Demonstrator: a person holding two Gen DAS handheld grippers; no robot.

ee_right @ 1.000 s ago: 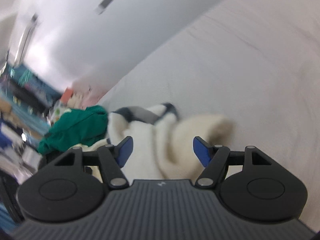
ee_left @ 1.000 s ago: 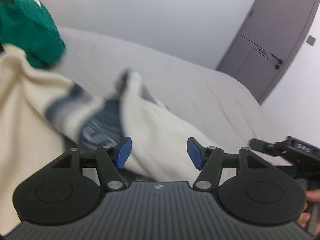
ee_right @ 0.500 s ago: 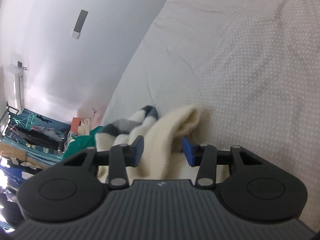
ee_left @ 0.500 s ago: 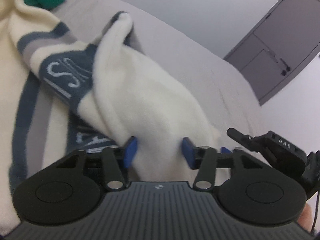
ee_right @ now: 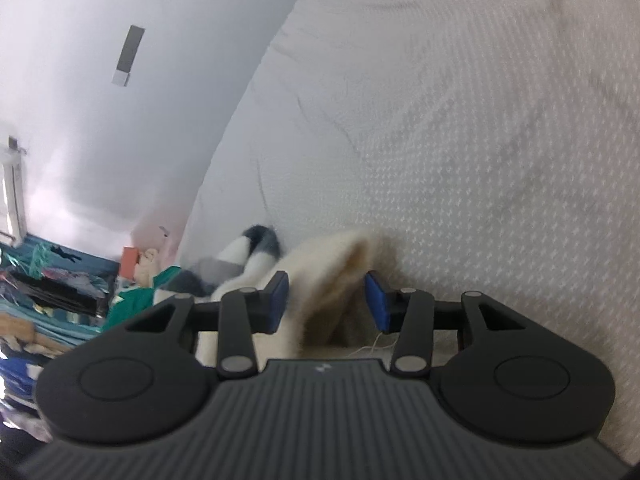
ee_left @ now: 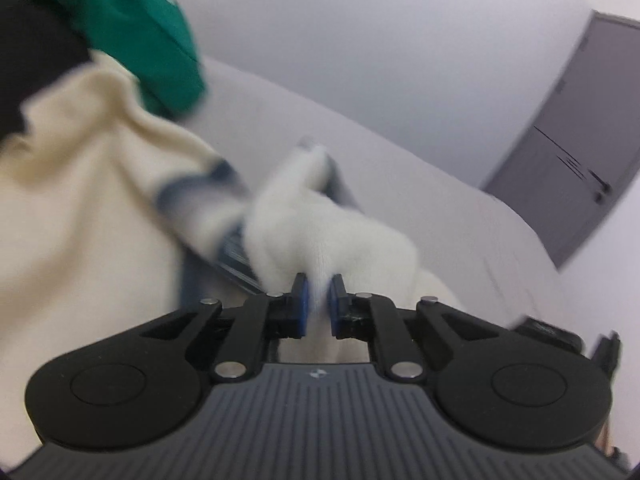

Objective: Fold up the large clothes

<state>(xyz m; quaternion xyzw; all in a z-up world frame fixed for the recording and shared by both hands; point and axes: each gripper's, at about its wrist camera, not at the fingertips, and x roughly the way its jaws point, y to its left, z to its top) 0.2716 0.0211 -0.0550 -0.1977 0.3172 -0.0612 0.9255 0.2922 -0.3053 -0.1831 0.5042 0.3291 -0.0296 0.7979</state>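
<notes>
The left gripper (ee_left: pixel 316 298) had just closed, pinching a fold of the cream sweater (ee_left: pixel 328 236) lying on the grey bed (ee_left: pixel 460 208). The right gripper (ee_right: pixel 326 302) stood partly open around another fold; its pads seemingly weren't pressing.

A home bedroom. A mattress (ee_right: pixel 480 120) with quilted cover fills the view; a grey door (ee_left: pixel 576 168) and heaped clothes (ee_left: pixel 132 32) stand beyond.

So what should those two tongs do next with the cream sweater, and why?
Probably close the right tongs: the left tongs, just closing, already pinch the sweater, while the right pads stand apart around a fold on the bed.
</notes>
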